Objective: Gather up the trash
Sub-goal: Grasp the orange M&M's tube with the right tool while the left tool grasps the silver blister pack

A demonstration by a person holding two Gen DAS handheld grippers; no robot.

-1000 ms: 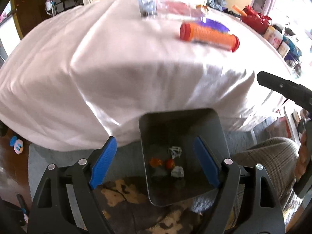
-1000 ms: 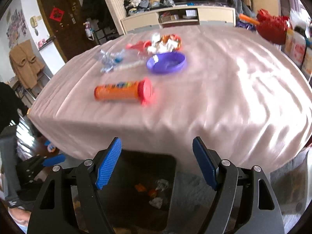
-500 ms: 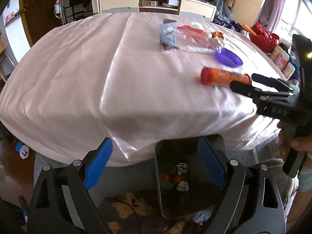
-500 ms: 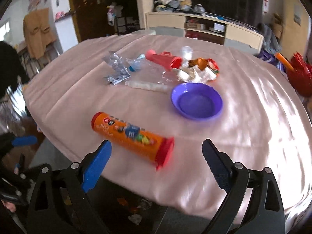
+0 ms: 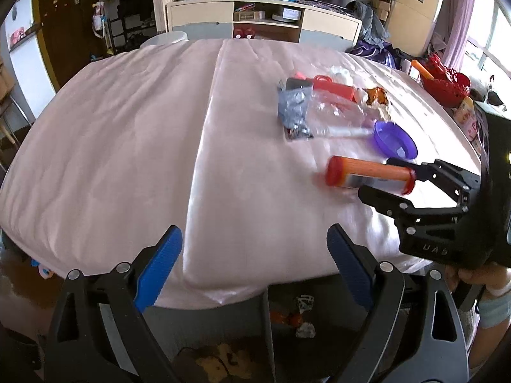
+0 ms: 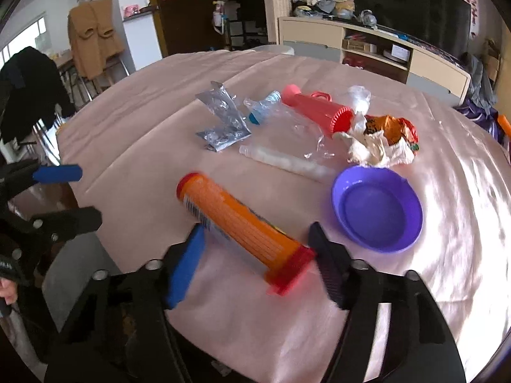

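A: What has changed on the round table under the pale pink satin cloth [image 6: 399, 287]?

B: Both hands have come up from the dark bin on the floor [image 5: 319, 325] to the tabletop. The right gripper [image 6: 255, 265] has just been closing its jaws around the orange cardboard candy tube with red end caps [image 6: 236, 220]. The pads look close to it, but whether they press I cannot tell.

A: So that tube goes next?

B: Likely. It lies on its side near the table's front edge, just beside the purple plastic dish [image 6: 377, 207].

A: The left gripper [image 5: 255, 271]?

B: Its jaws have just been opening; wide apart, nothing between them.
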